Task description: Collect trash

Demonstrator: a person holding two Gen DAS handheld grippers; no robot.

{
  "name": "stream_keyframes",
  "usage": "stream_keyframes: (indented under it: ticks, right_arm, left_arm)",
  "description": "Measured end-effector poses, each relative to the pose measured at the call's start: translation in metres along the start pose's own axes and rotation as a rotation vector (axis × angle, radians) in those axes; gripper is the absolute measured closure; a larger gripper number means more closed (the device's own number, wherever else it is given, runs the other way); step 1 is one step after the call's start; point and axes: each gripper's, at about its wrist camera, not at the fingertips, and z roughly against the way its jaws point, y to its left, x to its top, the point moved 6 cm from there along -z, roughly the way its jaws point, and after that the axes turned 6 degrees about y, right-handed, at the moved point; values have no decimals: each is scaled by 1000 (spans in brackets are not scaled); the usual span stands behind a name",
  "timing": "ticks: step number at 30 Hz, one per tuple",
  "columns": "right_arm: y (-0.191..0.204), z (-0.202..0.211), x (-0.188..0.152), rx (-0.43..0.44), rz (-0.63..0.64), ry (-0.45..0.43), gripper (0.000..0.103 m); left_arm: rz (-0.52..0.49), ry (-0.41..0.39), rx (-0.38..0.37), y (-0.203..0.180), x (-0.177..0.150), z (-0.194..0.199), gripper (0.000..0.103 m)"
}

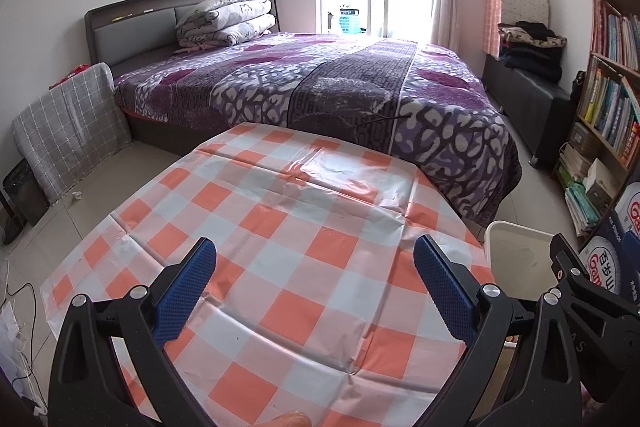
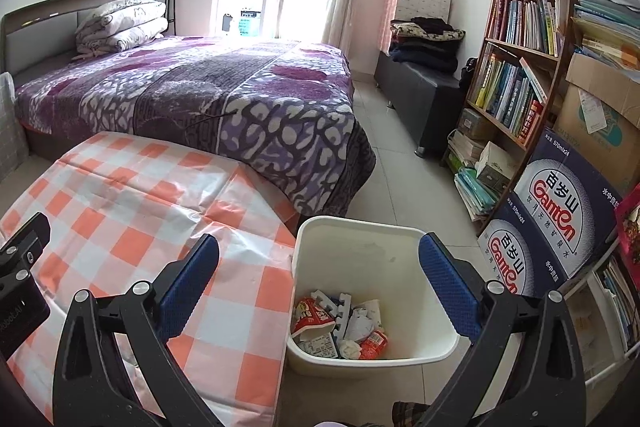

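Observation:
A white trash bin (image 2: 394, 239) stands on the floor right of the checked table (image 2: 132, 187). Inside it lie red wrappers (image 2: 312, 319), crumpled paper (image 2: 362, 323) and a white foam piece (image 2: 340, 311). My right gripper (image 2: 319, 267) is open and empty, above the bin and the table's right edge. My left gripper (image 1: 315, 269) is open and empty over the table (image 1: 280, 227), whose cloth shows no trash. The bin's rim (image 1: 516, 233) shows at the right in the left wrist view, partly hidden by the right gripper's body (image 1: 580, 291).
A bed with a purple blanket (image 2: 200, 99) stands behind the table. A bookshelf (image 2: 520, 67) and stacked Ganten cartons (image 2: 560, 211) line the right wall. A dark bench with folded clothes (image 2: 424, 67) is further back. A grey checked cushion (image 1: 68, 131) leans at the left.

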Motion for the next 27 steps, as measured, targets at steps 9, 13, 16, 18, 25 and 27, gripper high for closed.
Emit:
stream_keyframes:
  ticks: [9,13,16,18,25,27]
  right_arm:
    - [-8,-1,0,-3,-18,1,7]
    - [-8,-1,0,-2,-18,1,7]
    - [-8,-1,0,-2,-19,1,7]
    - [-8,-2,-1,-2,-19,2,7]
    - [-8,-2,-2,3,-27,6,7]
    - [-7,-3,-5,6,-31,10,7]
  left_arm:
    - [7,32,-12,-3,-1,-5,7]
    - [-6,37,-5,-5,-2,-7,7]
    - [-10,36,-3,-6,-2,-6,7]
    - [-14,34,-3,-6,-2,-7,7]
    - [-19,37,-3,-6,-2,-7,7]
    - [-18,41,-4,-5,-2,-8,7]
